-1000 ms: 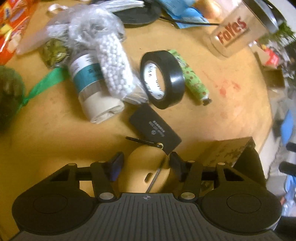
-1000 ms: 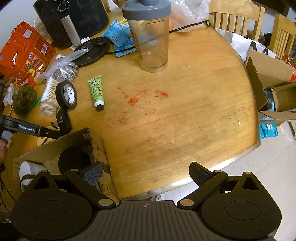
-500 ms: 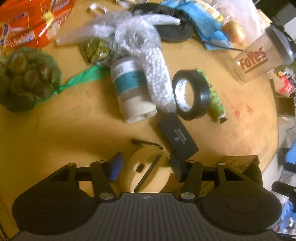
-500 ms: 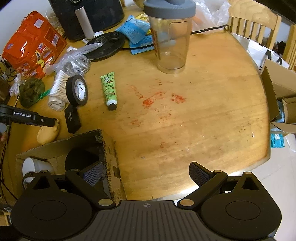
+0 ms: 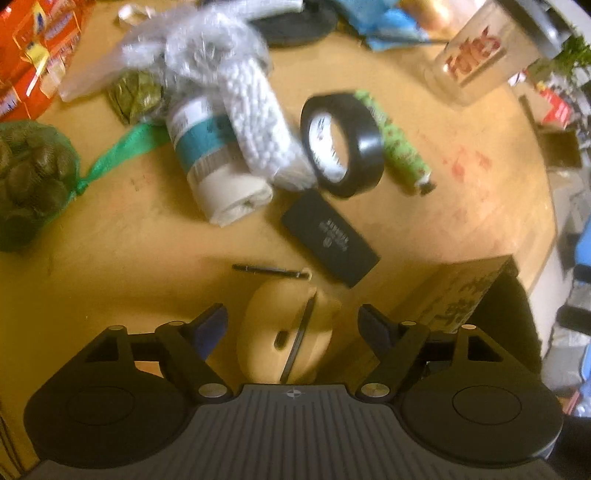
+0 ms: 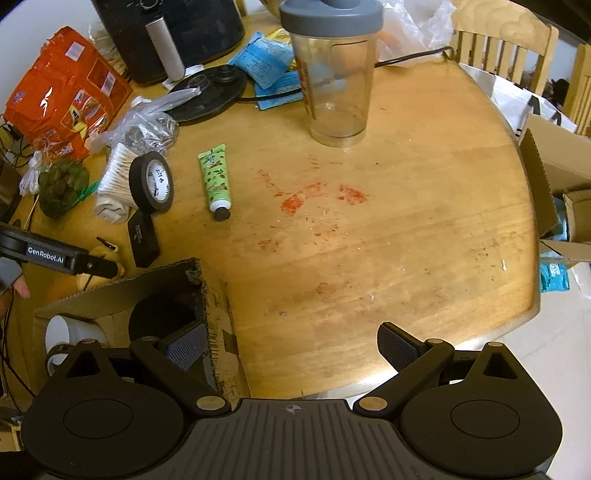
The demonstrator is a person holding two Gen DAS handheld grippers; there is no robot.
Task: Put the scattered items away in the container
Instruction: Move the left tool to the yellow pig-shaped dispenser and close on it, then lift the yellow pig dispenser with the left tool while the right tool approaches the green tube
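Observation:
My left gripper [image 5: 293,325] is open, its fingers on either side of a pale yellow rounded object [image 5: 286,332] with a black strap, not touching it. Beyond it lie a flat black case [image 5: 328,234], a roll of black tape [image 5: 341,144], a green tube [image 5: 400,147] and a bag of cotton swabs [image 5: 255,110]. The cardboard box [image 6: 122,299] sits at the table's near left edge with a white mug [image 6: 70,332] inside. My right gripper [image 6: 291,347] is open and empty, its left finger over the box wall. The left gripper [image 6: 99,267] also shows in the right wrist view.
A clear shaker cup [image 6: 332,70] stands at the table's far side. An orange snack bag [image 6: 62,99], a green net bag [image 6: 62,184], a black appliance [image 6: 173,33] and blue packets [image 6: 269,62] crowd the far left. Open cardboard boxes [image 6: 554,177] stand off the right edge.
My left gripper's jaws have opened wider around the yellow object and it has shifted slightly. My right gripper has moved closer to the table with its left finger over the box.

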